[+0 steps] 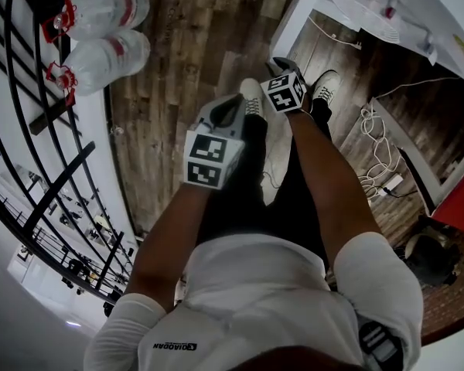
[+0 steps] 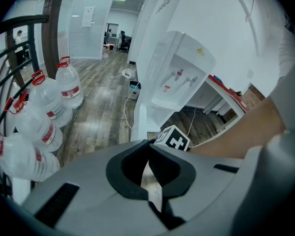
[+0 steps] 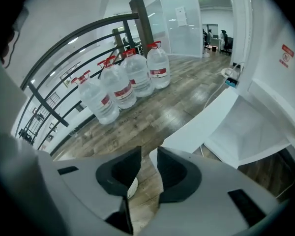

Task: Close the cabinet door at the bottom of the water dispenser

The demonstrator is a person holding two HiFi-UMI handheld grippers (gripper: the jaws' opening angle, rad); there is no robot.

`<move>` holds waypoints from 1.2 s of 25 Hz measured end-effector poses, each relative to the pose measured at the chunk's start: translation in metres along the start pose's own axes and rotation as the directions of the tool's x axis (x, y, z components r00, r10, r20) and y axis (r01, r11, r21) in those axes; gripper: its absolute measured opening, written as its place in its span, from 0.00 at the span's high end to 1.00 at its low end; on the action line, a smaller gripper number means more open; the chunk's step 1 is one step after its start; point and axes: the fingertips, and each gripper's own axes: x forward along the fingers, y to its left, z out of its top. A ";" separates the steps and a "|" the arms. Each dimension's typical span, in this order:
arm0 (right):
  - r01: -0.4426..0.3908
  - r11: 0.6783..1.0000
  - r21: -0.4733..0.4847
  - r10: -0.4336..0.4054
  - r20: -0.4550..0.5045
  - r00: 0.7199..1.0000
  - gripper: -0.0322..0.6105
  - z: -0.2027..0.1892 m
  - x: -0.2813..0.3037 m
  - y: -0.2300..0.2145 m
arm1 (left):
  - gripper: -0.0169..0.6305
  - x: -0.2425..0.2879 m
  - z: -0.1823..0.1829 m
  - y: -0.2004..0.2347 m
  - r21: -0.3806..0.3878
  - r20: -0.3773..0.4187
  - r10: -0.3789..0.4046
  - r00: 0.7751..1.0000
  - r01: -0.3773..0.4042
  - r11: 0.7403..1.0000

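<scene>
The white water dispenser (image 2: 183, 75) stands ahead of me, its taps facing out. Its bottom cabinet door (image 3: 202, 123) is swung wide open toward me, showing the empty white cabinet inside (image 3: 253, 132). In the head view the door (image 1: 298, 20) juts out at the top, just beyond my right gripper (image 1: 278, 64). The right gripper (image 3: 149, 151) hangs short of the door's edge, jaws a narrow gap apart and holding nothing. My left gripper (image 1: 238, 101) is lower and to the left, apart from the door. Its jaws (image 2: 148, 144) meet at the tips and are empty.
Several large water bottles (image 3: 129, 81) stand along a black railing (image 3: 83, 33) on the left. White cables (image 1: 377, 159) and a power strip (image 1: 391, 184) lie on the wood floor to the right. A white desk (image 2: 226, 95) stands beside the dispenser. My shoes (image 1: 325, 83) are below the grippers.
</scene>
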 end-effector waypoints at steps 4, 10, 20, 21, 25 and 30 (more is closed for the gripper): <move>0.017 0.997 0.074 -0.017 -0.002 1.000 0.80 -0.008 -0.007 -0.007 | 0.98 0.004 -0.001 -0.004 0.002 -0.012 -0.012 1.000 0.012 1.000; 0.110 0.980 0.163 -0.109 -0.015 0.994 0.80 -0.033 -0.025 -0.029 | 0.98 0.008 0.001 -0.017 0.034 -0.025 -0.030 0.999 0.031 0.999; 0.273 0.940 0.204 -0.273 -0.031 0.962 0.83 -0.077 -0.059 -0.088 | 0.98 0.024 0.005 -0.044 0.102 -0.057 -0.069 0.996 0.074 0.992; 0.286 0.936 0.204 -0.285 -0.032 0.958 0.84 -0.081 -0.062 -0.095 | 0.98 0.026 0.005 -0.048 0.108 -0.063 -0.072 0.995 0.079 0.991; 0.352 0.910 0.217 -0.353 -0.036 0.935 0.84 -0.097 -0.076 -0.125 | 0.98 0.034 0.007 -0.059 0.132 -0.080 -0.086 0.993 0.096 0.987; 0.398 0.874 0.279 -0.405 -0.032 0.914 0.84 -0.108 -0.091 -0.160 | 0.98 0.044 0.015 -0.068 0.146 -0.088 -0.098 0.991 0.111 0.983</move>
